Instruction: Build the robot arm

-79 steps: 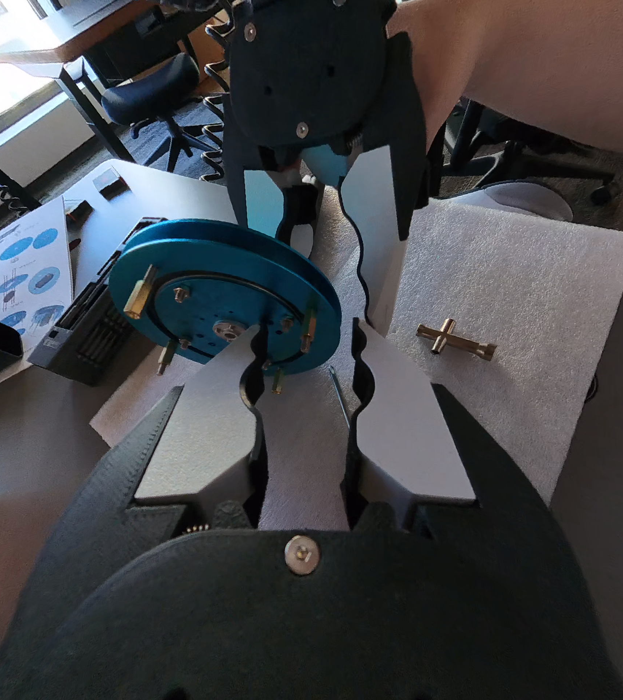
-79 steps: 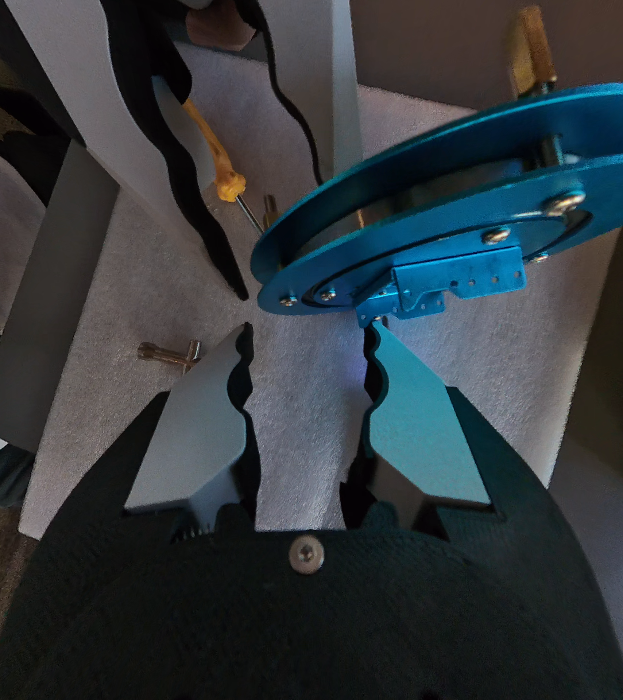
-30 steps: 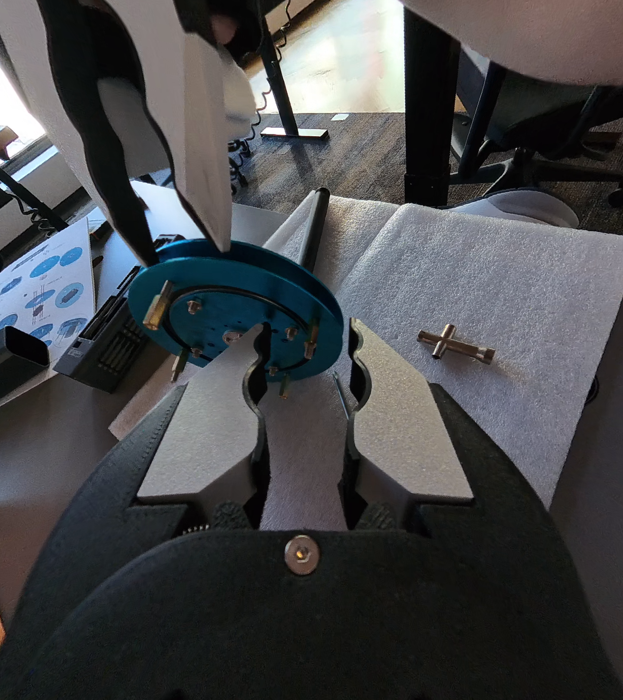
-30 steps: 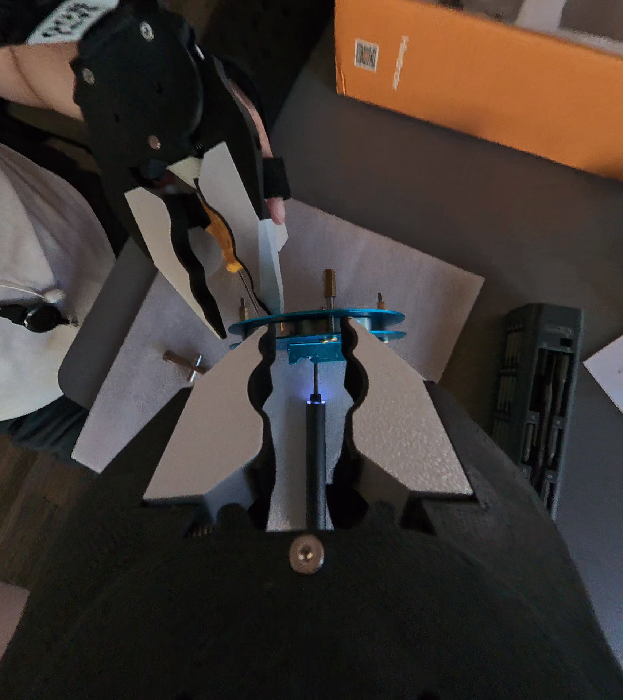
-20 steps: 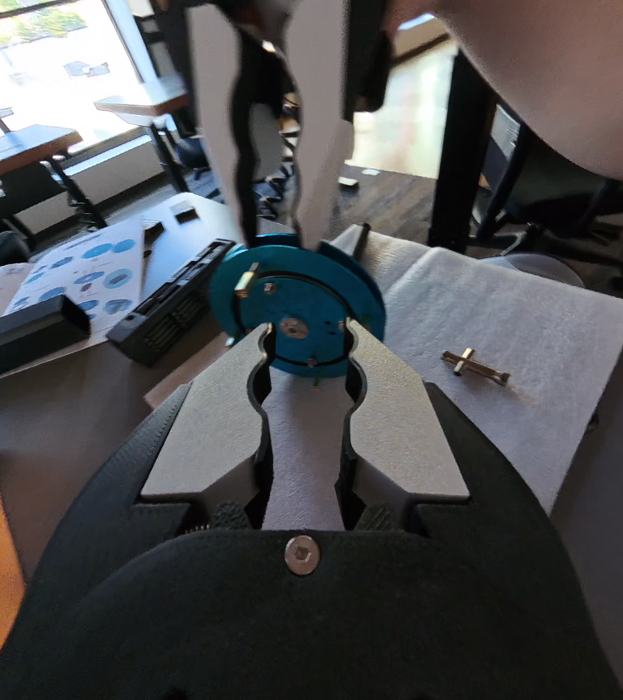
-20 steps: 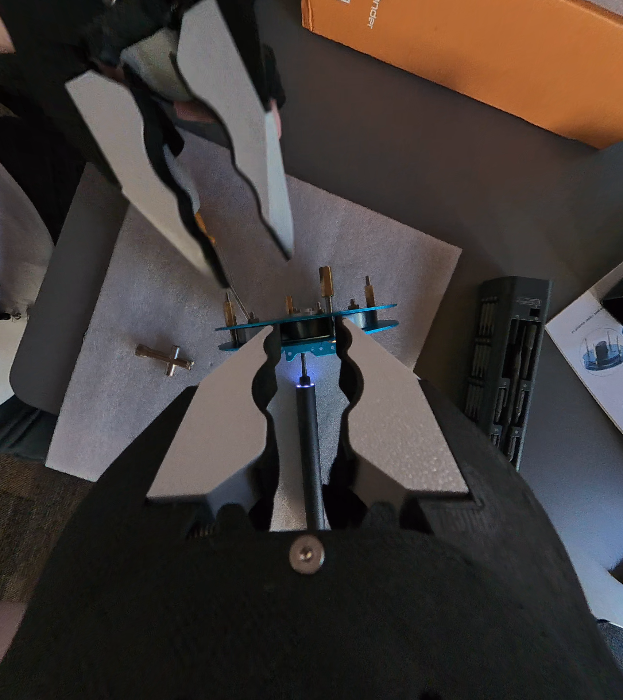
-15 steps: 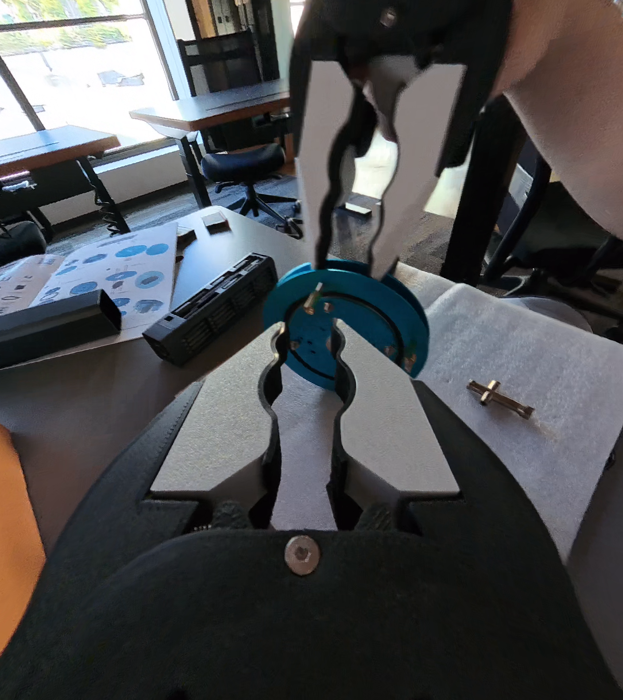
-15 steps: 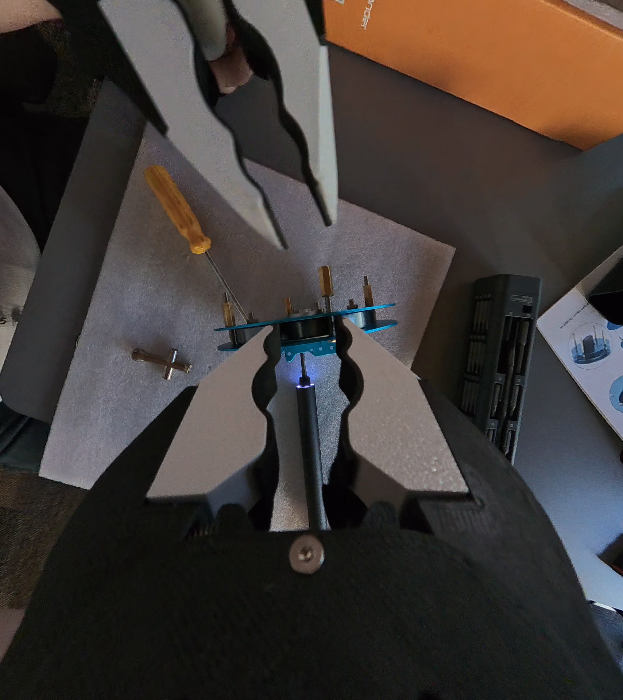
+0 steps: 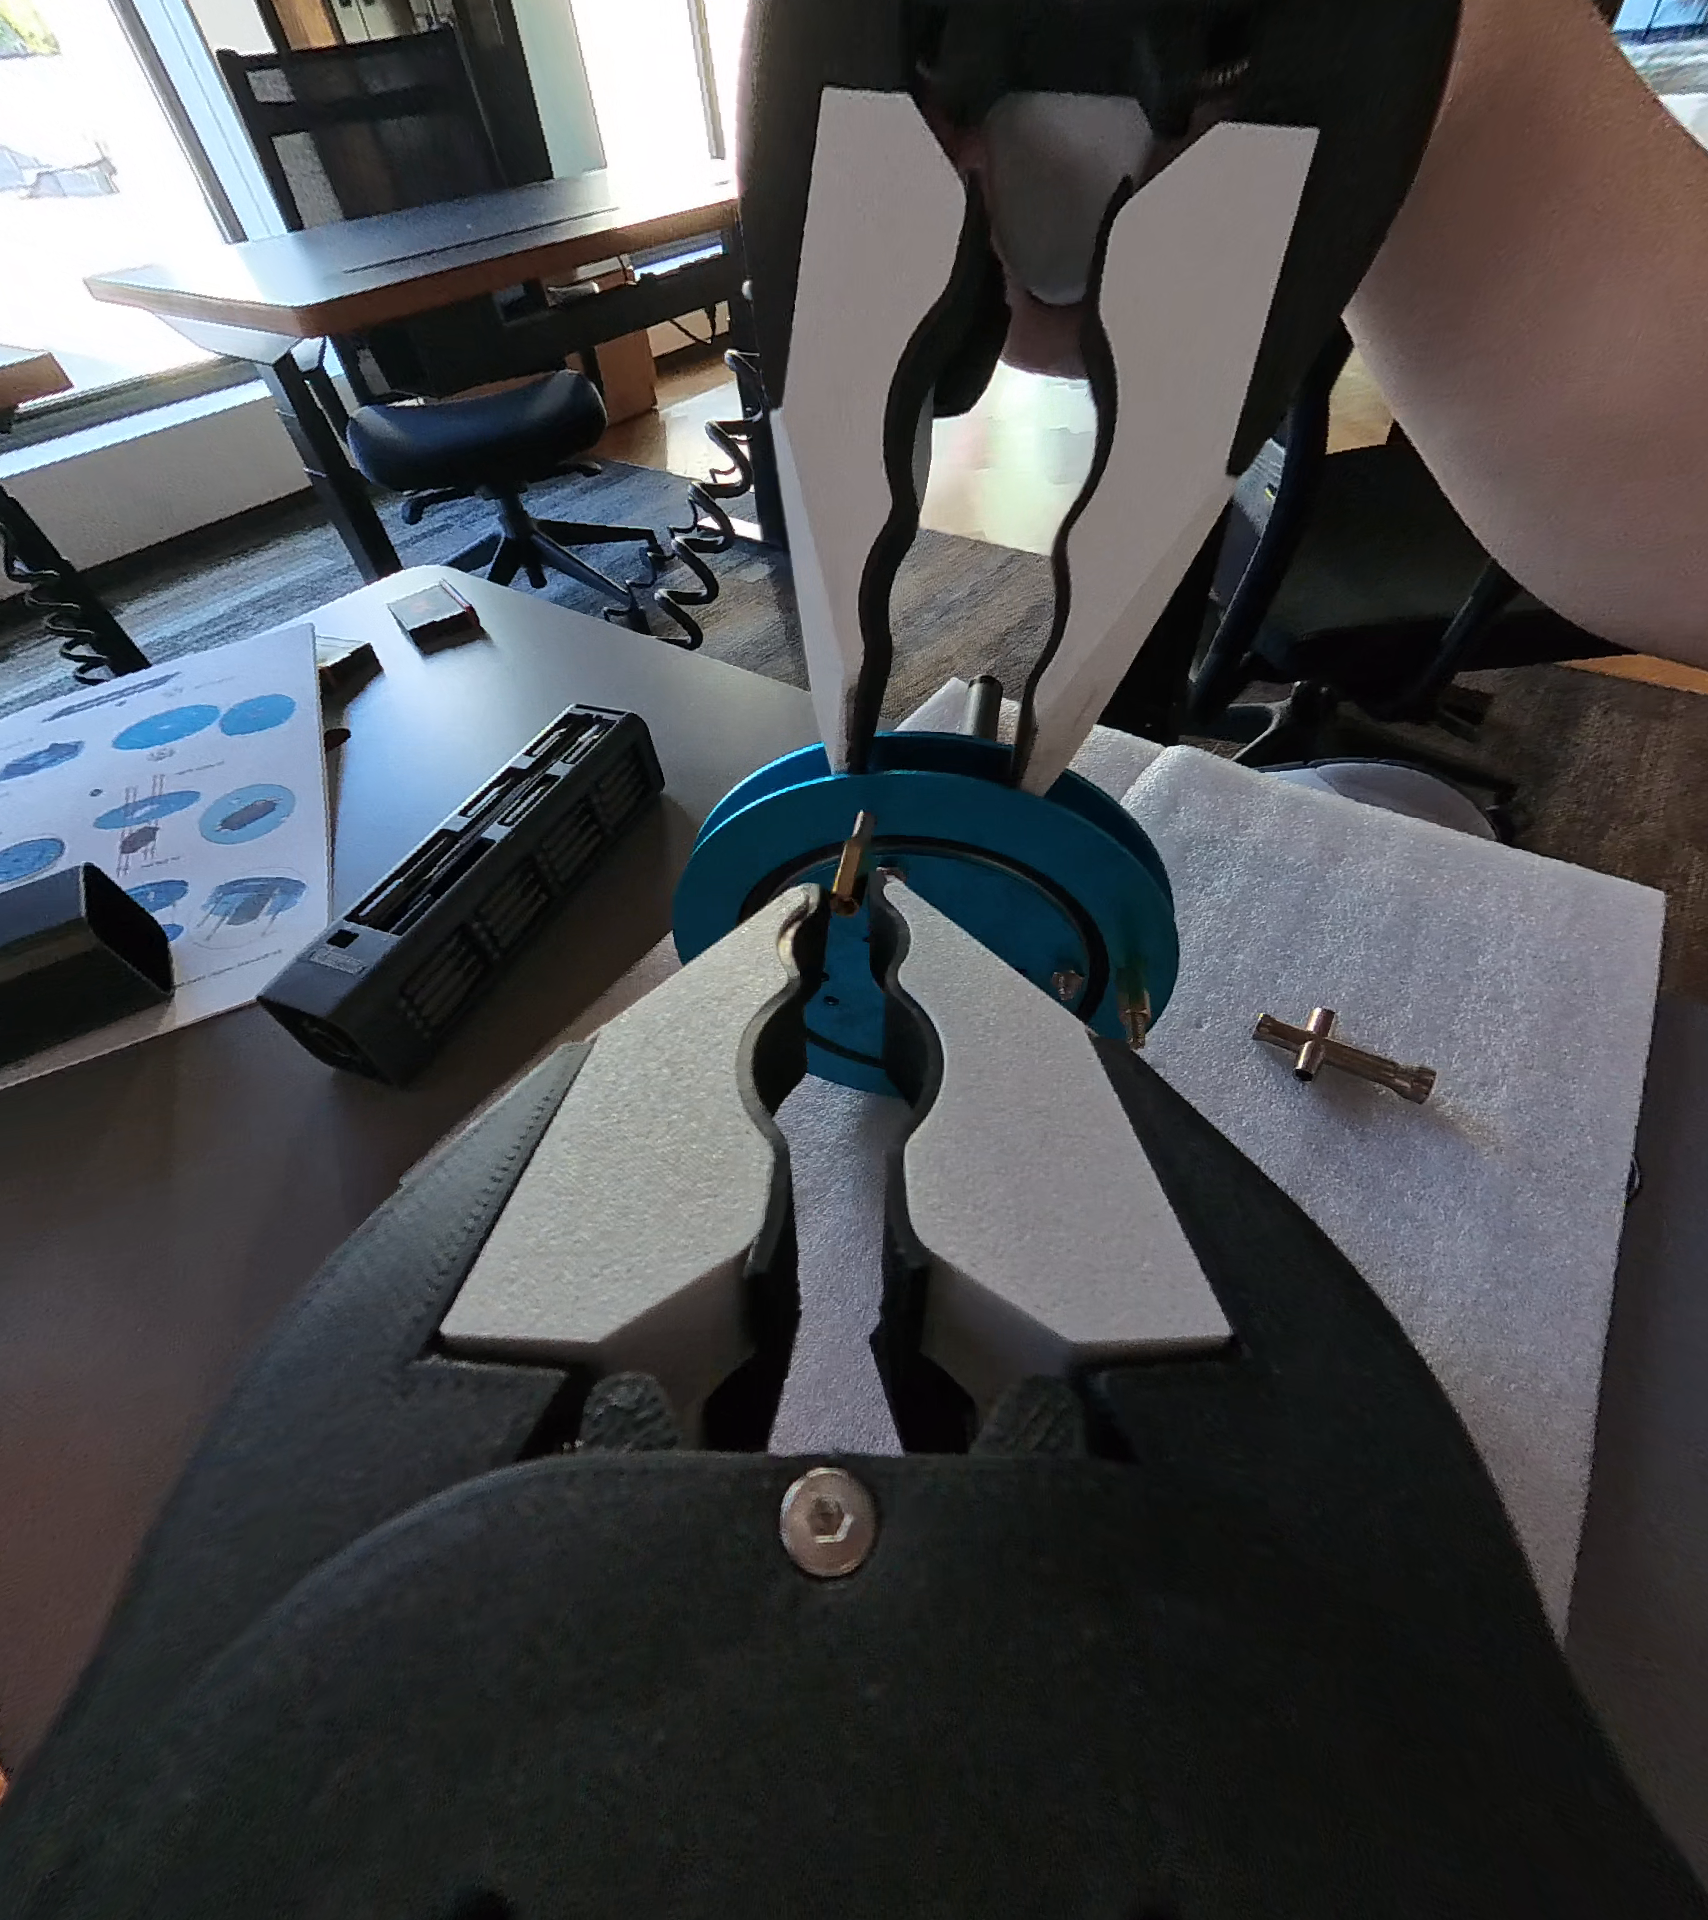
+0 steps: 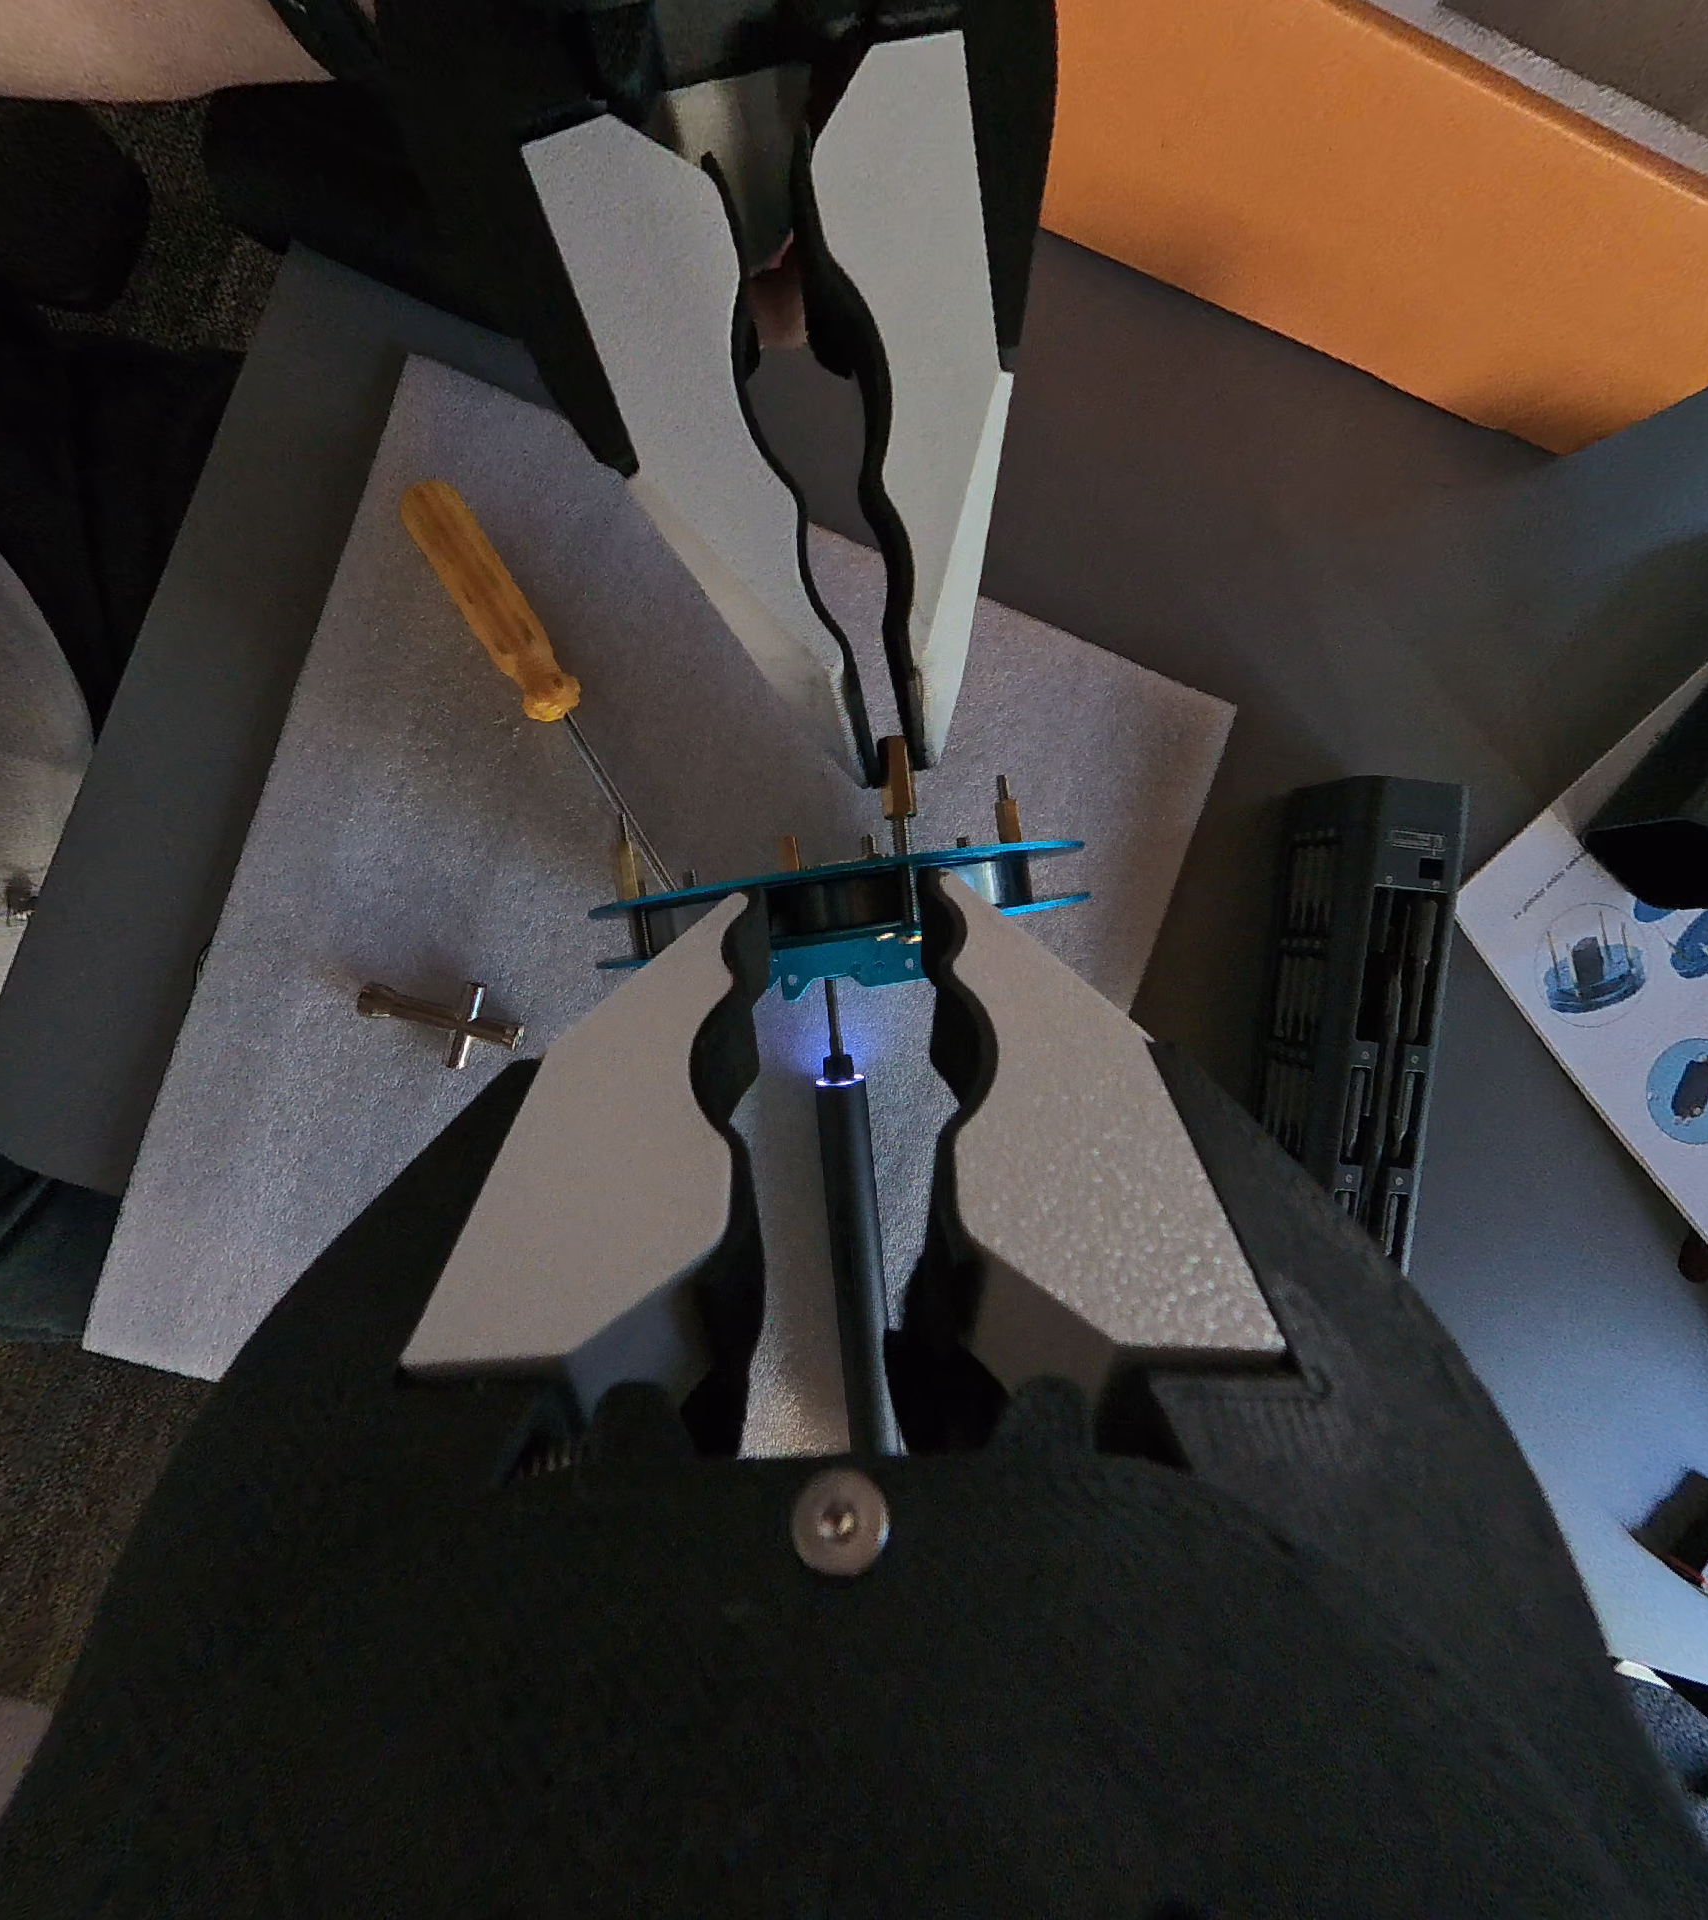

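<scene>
Blue anodised metal double-disc assembly (image 10: 834,883) with brass standoffs, on edge on white foam sheet (image 9: 1401,935). Right gripper (image 10: 839,914) clamps its rim. Left gripper (image 10: 886,753) pinches one hexagonal brass standoff (image 10: 897,779).

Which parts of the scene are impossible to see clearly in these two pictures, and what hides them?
- Right wrist view: the bit tip of the black screwdriver is hidden behind the blue disc assembly, and its rear end is under the right gripper.
- Left wrist view: the left gripper covers the disc's lower middle, below the brass standoff.
- Right wrist view: the orange box is cut off by the top edge.
</scene>
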`<state>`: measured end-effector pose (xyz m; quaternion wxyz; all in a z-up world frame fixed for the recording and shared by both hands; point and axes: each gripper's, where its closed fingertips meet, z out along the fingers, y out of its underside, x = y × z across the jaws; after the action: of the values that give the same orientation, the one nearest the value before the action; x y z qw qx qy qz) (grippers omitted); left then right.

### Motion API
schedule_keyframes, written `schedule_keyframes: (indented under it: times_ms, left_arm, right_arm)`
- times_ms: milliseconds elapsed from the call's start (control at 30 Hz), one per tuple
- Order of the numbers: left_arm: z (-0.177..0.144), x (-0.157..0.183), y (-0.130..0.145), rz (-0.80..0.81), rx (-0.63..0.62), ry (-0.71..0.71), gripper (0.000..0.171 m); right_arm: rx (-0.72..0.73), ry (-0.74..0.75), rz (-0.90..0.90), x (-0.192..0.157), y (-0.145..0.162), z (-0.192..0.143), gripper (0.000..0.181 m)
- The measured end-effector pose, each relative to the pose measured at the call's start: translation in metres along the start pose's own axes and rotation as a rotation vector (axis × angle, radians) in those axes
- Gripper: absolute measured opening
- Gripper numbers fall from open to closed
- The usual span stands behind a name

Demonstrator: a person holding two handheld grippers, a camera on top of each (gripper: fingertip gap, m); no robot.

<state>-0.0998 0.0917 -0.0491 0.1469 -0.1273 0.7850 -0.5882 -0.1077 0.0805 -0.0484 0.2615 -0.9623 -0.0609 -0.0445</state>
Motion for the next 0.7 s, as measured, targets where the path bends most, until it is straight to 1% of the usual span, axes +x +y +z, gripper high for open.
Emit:
schedule_keyframes:
  times_ms: [133, 300, 567, 633, 700]
  left_arm:
    - [-0.0013, 0.0013, 0.0007, 0.010, 0.008, 0.018, 0.005]
    - [-0.0031, 0.0051, 0.0006, 0.023, 0.024, 0.041, 0.005]
    - [-0.0038, 0.0081, 0.0001, 0.030, 0.038, 0.044, 0.005]
    - [-0.0047, 0.0078, 0.0006, 0.025, 0.039, 0.043, 0.005]
    - [-0.0053, 0.0085, 0.0001, 0.026, 0.040, 0.043, 0.005]
  right_arm:
    - [0.010, 0.006, -0.003, -0.0003, -0.0012, 0.0004, 0.029]
    - [0.038, 0.031, -0.029, -0.0006, -0.0011, -0.0008, 0.036]
    - [0.158, 0.018, -0.005, -0.0023, -0.0028, -0.0018, 0.038]
    - [0.154, 0.036, -0.028, -0.0028, -0.0038, -0.0019, 0.038]
    - [0.102, 0.086, -0.116, -0.0044, -0.0047, -0.0032, 0.037]
